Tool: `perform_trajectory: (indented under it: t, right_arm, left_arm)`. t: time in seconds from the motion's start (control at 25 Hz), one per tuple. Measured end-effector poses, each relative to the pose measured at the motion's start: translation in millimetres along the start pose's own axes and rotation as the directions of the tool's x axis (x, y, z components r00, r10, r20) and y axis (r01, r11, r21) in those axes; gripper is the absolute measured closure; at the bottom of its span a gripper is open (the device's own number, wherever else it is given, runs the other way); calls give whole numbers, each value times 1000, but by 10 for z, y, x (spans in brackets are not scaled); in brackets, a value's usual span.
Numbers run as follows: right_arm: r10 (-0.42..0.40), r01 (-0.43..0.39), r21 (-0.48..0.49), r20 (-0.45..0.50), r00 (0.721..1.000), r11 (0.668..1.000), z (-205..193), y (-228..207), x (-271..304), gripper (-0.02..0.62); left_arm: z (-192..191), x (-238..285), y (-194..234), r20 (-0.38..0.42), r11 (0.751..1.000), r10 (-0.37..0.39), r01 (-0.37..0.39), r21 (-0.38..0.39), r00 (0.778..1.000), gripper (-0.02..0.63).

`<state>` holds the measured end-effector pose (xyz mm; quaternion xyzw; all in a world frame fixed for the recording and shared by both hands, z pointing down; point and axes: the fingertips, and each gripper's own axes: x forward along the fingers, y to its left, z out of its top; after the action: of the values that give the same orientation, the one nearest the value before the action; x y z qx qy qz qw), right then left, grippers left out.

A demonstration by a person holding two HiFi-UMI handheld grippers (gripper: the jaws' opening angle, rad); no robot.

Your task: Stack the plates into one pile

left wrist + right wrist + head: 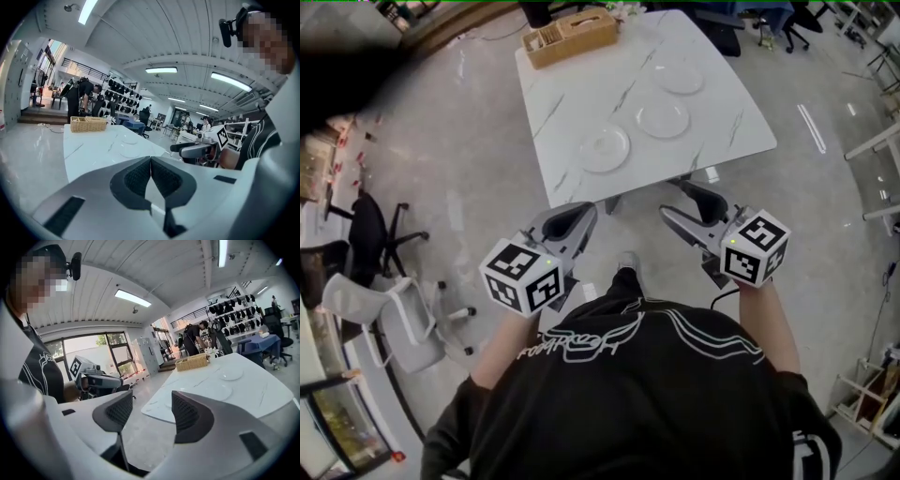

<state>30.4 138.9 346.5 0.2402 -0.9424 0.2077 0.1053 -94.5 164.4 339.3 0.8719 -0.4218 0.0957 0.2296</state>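
**Ana:** What do we see closest to us?

**Ben:** Our own black top (637,375) with white lines on it. Our two arms reach out from it.

**Ana:** What do we hold?

**Ben:** One tool in each hand. Our left hand-held gripper (151,174) has its two jaws pressed together, pad against pad, with nothing caught in them. Our right hand-held gripper (151,409) has its jaws wide apart. Only the floor (469,169) and the bench (581,84) edge show through the gap, so it holds nothing too.

**Ana:** Where are they?

**Ben:** We hold them side by side over the grey floor, and both point at the bench. In the head view their tips stop just short of its near edge.

**Ana:** What is off to our left?

**Ben:** We see a white chair (398,309) and, a bit further on, a black chair (370,230).

**Ana:** Where are the plates?

**Ben:** We see three clear ones lying flat on the white bench. The near plate (603,148) sits close to the near edge. The middle plate (663,119) lies a little further on and to the right. The far plate (680,77) lies beyond that. They make a slanted row and none touches another, so we have no pile yet.

**Ana:** Anything else up there?

**Ben:** We see a woven basket (570,37) at the far left corner, well apart from the plates. Beyond it a person (82,101) in dark clothes bends over.
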Motion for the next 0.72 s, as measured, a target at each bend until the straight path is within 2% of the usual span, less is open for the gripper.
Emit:
perform_trajectory:
  t: [0.2, 0.36, 0.72]
  right_arm:
    - [-17, 20, 40, -64, 998, 999, -1, -386, 451, 334]
    - [-30, 37, 68, -102, 994, 997, -7, -632, 744, 334]
    - [-69, 94, 136, -178, 982, 986, -117, -1145, 1275, 334]
  left_arm:
    - [-39, 321, 581, -63, 1000, 24, -25, -19, 998, 581]
    - [-57, 547, 978, -110, 999, 47, -47, 0, 993, 581]
    - [-317, 1027, 1747, -231, 996, 91, -86, 33, 969, 581]
